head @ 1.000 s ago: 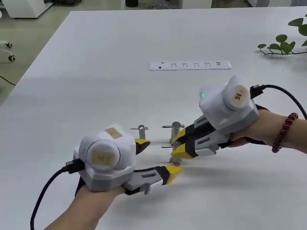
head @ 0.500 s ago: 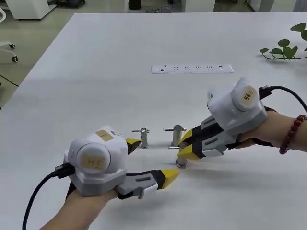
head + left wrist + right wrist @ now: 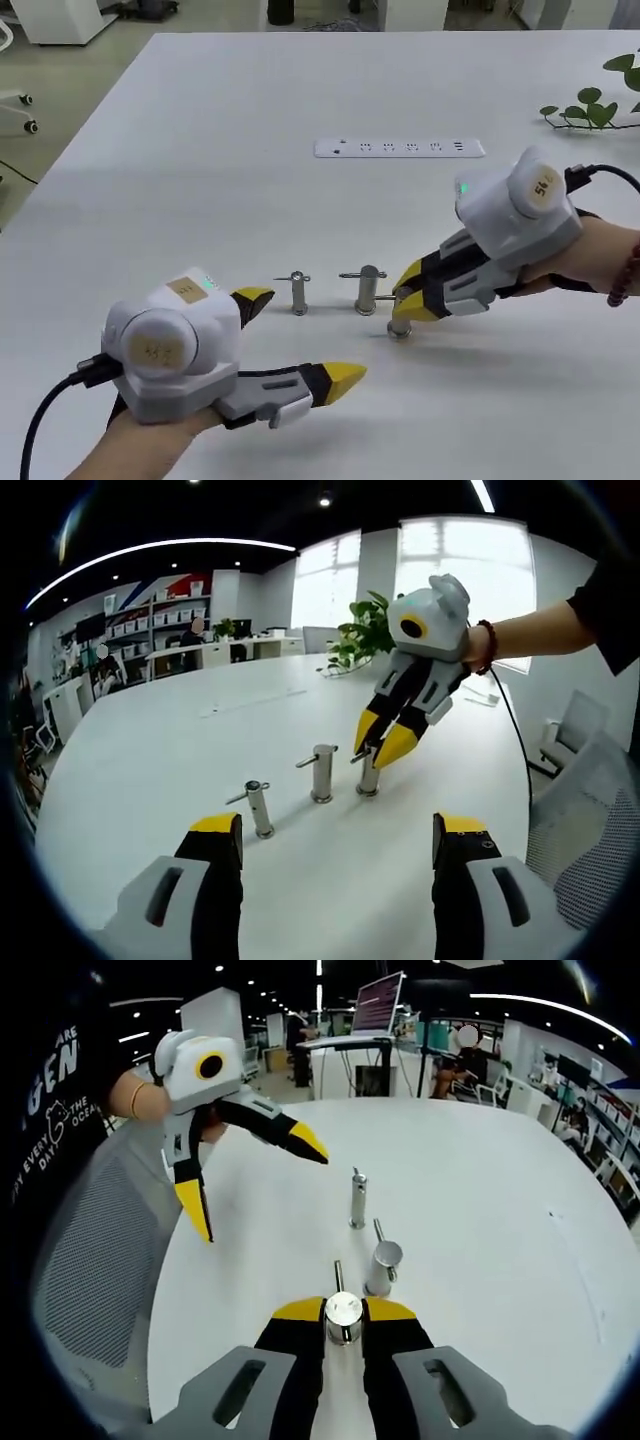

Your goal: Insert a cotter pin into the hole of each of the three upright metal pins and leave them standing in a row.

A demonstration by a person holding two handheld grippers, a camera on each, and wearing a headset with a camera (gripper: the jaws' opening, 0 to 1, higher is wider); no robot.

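while standing upright, three metal pins (image 3: 368, 288) gleam silver.

Three short silvery steel pins stand upright in a rough row on the white counter (image 3: 200, 150). The left pin (image 3: 298, 293) has a thin cotter pin (image 3: 288, 277) crosswise through its head. The middle pin (image 3: 368, 290) has one too, jutting left. The third pin (image 3: 399, 326) stands just beside it, its top between the right claw's (image 3: 405, 298) yellow tips, with a wire poking out.
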